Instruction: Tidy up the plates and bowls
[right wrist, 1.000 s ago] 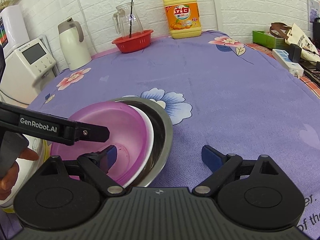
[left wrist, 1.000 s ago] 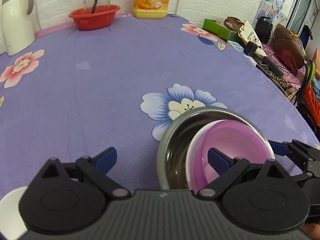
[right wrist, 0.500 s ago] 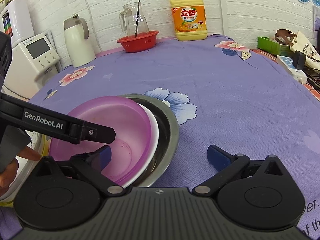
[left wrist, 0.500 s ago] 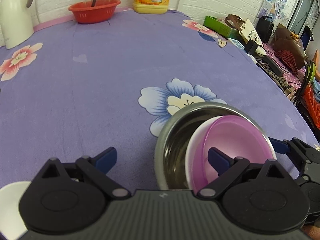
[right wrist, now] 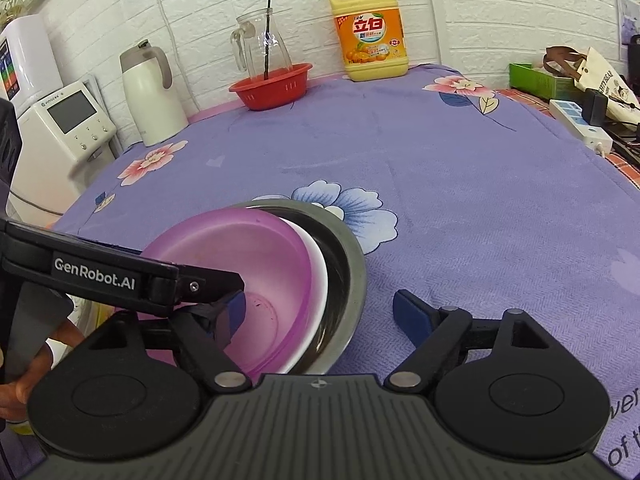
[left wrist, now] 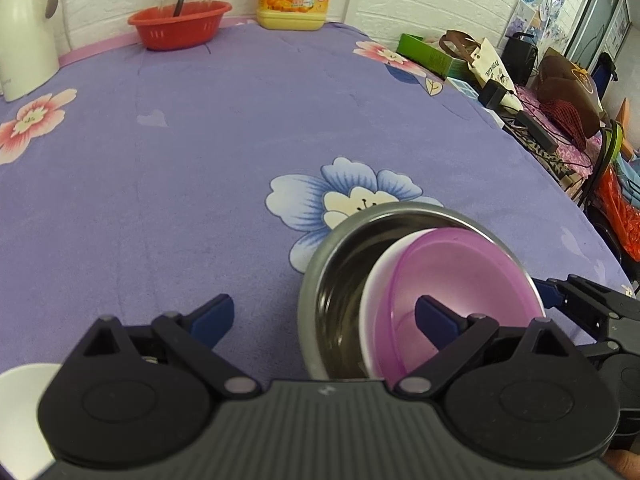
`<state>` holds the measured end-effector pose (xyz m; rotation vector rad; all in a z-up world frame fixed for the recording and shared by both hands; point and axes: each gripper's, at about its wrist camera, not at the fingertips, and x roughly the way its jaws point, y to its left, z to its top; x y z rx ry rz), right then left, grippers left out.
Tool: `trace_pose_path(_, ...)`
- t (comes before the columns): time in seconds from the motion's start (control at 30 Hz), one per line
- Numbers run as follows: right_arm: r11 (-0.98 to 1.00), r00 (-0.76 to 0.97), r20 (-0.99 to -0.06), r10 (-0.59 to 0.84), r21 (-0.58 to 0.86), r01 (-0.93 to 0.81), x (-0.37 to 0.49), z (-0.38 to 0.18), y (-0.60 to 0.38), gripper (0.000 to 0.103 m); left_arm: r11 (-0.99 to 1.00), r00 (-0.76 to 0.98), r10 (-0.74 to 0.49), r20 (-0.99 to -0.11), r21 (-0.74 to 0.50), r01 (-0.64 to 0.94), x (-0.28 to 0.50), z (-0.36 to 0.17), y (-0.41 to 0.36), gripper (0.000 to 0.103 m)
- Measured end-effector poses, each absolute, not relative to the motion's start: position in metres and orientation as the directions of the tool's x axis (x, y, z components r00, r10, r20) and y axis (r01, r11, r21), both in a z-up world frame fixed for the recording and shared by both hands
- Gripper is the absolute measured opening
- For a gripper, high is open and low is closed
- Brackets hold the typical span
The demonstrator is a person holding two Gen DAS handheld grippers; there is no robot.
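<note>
Far left, right-wrist view: dispenser [right wrist: 68, 128] and white kettle [right wrist: 150, 96] parked off at table edge by the wall, well apart from the work. Red basket [right wrist: 272, 88] holds a glass jug [right wrist: 262, 46] w/ a dark stick in it; jug looks empty otherwise. Soap bottle [right wrist: 370, 28] upright beside it. All backed against the wall, prob. to leave the cloth [right wrist: 460, 200] free for stacking.

Left wrist view, bottom-left corner: part of a white dish [left wrist: 20, 408], contents not visible.

L gripper [left wrist: 320, 316]: jaws wide, nothing clamped. Its right finger sits inside the pink bowl [left wrist: 460, 276], left finger out over the cloth; touching or not, can't tell. Reads as steadying or just hovering.

Nest: steel bowl [left wrist: 340, 276] on cloth, over the blue flower. Inside it a white bowl [left wrist: 372, 288], inside that the pink one. Inner two sit tilted, shoved to one side of the steel bowl, not seated flat. Pink bowl empty bar small dark specks at bottom. Steel interior seems empty otherwise.

R gripper [right wrist: 316, 316]: jaws wide too, holding nothing. Left finger in pink bowl [right wrist: 240, 276], right finger outside the steel rim [right wrist: 356, 276] on cloth, so it straddles the whole nest wall. Judgement: stack made, needs levelling.

Far right: clutter, box [right wrist: 536, 78], bag [right wrist: 596, 76], power strip [right wrist: 580, 128], off the cloth.
</note>
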<state>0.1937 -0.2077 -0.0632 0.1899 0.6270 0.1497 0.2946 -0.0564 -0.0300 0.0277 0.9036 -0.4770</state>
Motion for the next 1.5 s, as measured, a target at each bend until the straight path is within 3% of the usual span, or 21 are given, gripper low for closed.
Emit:
trace_pose_path(0.2,0.971,0.805,-0.558,0.199,0.224,-0.085,0.19,-0.064,-0.208,0.103,0.883,0.506,-0.411,-0.758,-0.192,0.429,0.292,-0.029,-0.058,0.086)
trace_pose_path(0.3,0.968,0.813,-0.546,0.202,0.236,-0.082,0.189,-0.065,-0.208,0.103,0.858,0.481,-0.469,-0.741,-0.254,0.446,0.29,-0.028,-0.055,0.063)
trace_pose_path(0.33,0.964,0.814,-0.539,0.216,0.248,-0.091,0.189,-0.065,-0.208,0.099,0.852,0.47,-0.485,-0.738,-0.277,0.444,0.29,-0.028,-0.055,0.056)
trace_pose_path(0.37,0.961,0.814,-0.534,0.226,0.258,-0.098,0.188,-0.065,-0.206,0.086,0.853,0.471,-0.488,-0.735,-0.289,0.435,0.289,-0.029,-0.055,0.054)
trace_pose_path(0.43,0.964,0.821,-0.528,0.219,0.244,-0.101,0.187,-0.064,-0.2,0.08,0.86,0.485,-0.48,-0.731,-0.282,0.426,0.287,-0.029,-0.056,0.053)
trace_pose_path(0.67,0.962,0.818,-0.533,0.217,0.261,-0.085,0.182,-0.059,-0.202,0.08,0.865,0.486,-0.484,-0.728,-0.314,0.391,0.279,-0.024,-0.06,0.045)
trace_pose_path(0.93,0.968,0.846,-0.484,0.223,0.209,-0.135,0.169,-0.031,-0.183,0.081,0.862,0.568,-0.506,-0.649,-0.358,0.358,0.256,0.002,-0.033,0.043)
trace_pose_path(1.3,0.88,0.732,-0.489,0.475,0.237,-0.412,0.178,-0.027,-0.075,0.082,0.947,0.705,-0.286,-0.649,-0.303,0.104,0.202,0.013,0.091,0.043)
trace_pose_path(1.5,0.859,0.685,-0.528,0.503,0.212,-0.467,0.176,-0.033,-0.039,0.082,0.935,0.706,-0.271,-0.654,-0.355,0.03,0.187,-0.005,0.133,0.042)
